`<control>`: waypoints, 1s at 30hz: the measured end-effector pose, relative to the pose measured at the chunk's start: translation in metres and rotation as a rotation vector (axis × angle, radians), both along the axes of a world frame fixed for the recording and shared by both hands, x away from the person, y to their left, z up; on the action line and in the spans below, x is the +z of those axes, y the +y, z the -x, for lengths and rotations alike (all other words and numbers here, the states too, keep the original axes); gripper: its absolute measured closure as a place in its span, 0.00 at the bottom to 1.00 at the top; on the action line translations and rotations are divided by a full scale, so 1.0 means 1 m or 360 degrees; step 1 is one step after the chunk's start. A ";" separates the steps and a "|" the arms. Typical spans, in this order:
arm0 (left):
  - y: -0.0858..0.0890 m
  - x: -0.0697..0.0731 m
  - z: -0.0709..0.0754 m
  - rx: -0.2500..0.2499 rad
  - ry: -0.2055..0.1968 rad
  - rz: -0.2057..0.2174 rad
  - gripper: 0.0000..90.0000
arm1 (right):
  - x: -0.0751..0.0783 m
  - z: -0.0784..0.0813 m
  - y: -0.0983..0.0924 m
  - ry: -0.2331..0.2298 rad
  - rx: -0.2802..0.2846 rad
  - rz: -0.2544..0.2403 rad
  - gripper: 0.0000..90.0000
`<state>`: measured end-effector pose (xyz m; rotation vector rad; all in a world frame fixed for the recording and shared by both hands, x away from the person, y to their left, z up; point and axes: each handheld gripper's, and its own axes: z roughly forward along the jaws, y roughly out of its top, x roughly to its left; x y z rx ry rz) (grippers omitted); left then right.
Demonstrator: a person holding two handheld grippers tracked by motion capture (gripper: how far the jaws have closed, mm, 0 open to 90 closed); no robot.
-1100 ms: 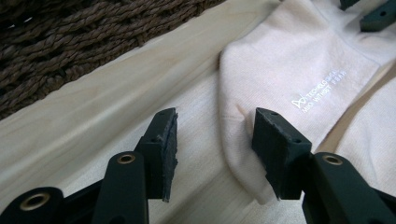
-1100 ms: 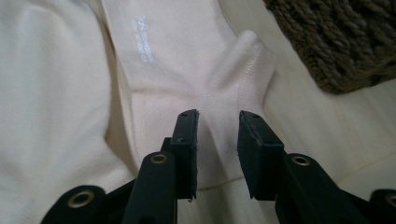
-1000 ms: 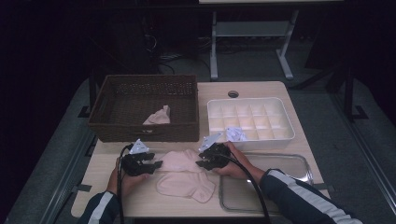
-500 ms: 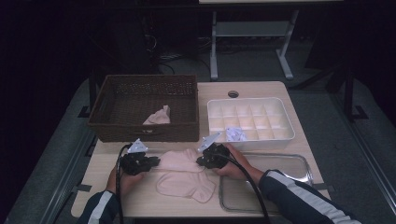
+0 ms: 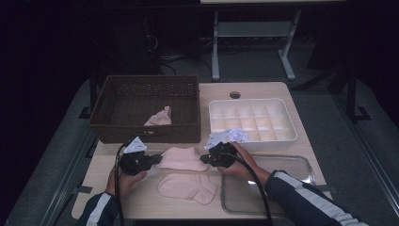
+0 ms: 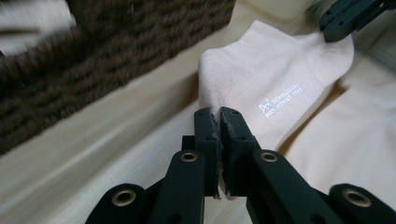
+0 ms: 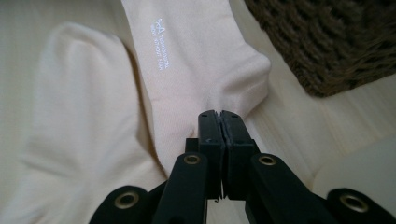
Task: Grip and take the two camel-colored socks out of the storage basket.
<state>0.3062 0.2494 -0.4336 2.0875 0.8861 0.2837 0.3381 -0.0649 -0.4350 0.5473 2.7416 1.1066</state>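
A soft, pale pink sock with tiny white letters [image 5: 181, 157] lies flat on the light wooden worktop [image 5: 141, 197], just in front of the dark brown woven basket [image 5: 146, 106]. The left claw [image 5: 151, 160] has just squeezed shut and pinches one end of this sock, and the right claw [image 5: 205, 159] has just squeezed shut and pinches the other end. A second pale pink sock [image 5: 188, 187] lies just beside it, nearer the person, next to a clear glass tray [image 5: 301, 165].

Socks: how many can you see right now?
3: upper sock pinched at both ends by the grippers, lower sock flat on the table, third sock in the basket. More may be hidden.
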 end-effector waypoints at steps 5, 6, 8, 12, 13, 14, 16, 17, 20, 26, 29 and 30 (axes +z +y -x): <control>-0.002 0.010 0.014 -0.0044 -0.0014 0.0006 0.95 | 0.015 0.019 -0.010 -0.0002 0.0037 -0.0038 0.97; -0.004 0.011 0.021 -0.0089 -0.0006 -0.0023 0.95 | 0.016 0.024 -0.012 -0.0006 0.0051 -0.0040 0.97; -0.008 0.012 0.028 -0.0110 0.0011 -0.0020 0.95 | 0.017 0.034 -0.015 0.0013 0.0060 -0.0027 0.97; -0.013 0.006 0.041 -0.0157 0.0048 -0.0046 0.95 | 0.015 0.052 -0.019 0.0050 0.0091 0.0005 0.97; -0.013 0.006 0.041 -0.0157 0.0048 -0.0046 0.95 | 0.015 0.052 -0.019 0.0050 0.0091 0.0005 0.97; -0.014 0.002 0.045 -0.0174 0.0083 -0.0058 0.95 | 0.011 0.058 -0.020 0.0078 0.0116 0.0020 0.97; -0.015 -0.004 0.048 -0.0177 0.0106 -0.0085 0.95 | 0.006 0.061 -0.020 0.0072 0.0158 0.0053 0.97; -0.015 -0.007 0.049 -0.0179 0.0127 -0.0095 0.94 | 0.004 0.062 -0.019 0.0081 0.0167 0.0065 0.97; -0.016 -0.012 0.048 -0.0178 0.0149 -0.0136 0.93 | -0.001 0.066 -0.017 0.0094 0.0169 0.0103 0.97; -0.014 -0.022 0.041 -0.0080 0.0149 -0.0245 0.72 | -0.015 0.068 -0.009 0.0123 0.0196 0.0201 0.93; -0.013 -0.023 0.039 -0.0033 0.0130 -0.0253 0.64 | -0.018 0.066 -0.008 0.0127 0.0198 0.0196 0.93; -0.011 -0.023 0.038 -0.0031 0.0138 -0.0238 0.61 | -0.018 0.065 -0.008 0.0110 0.0195 0.0196 0.92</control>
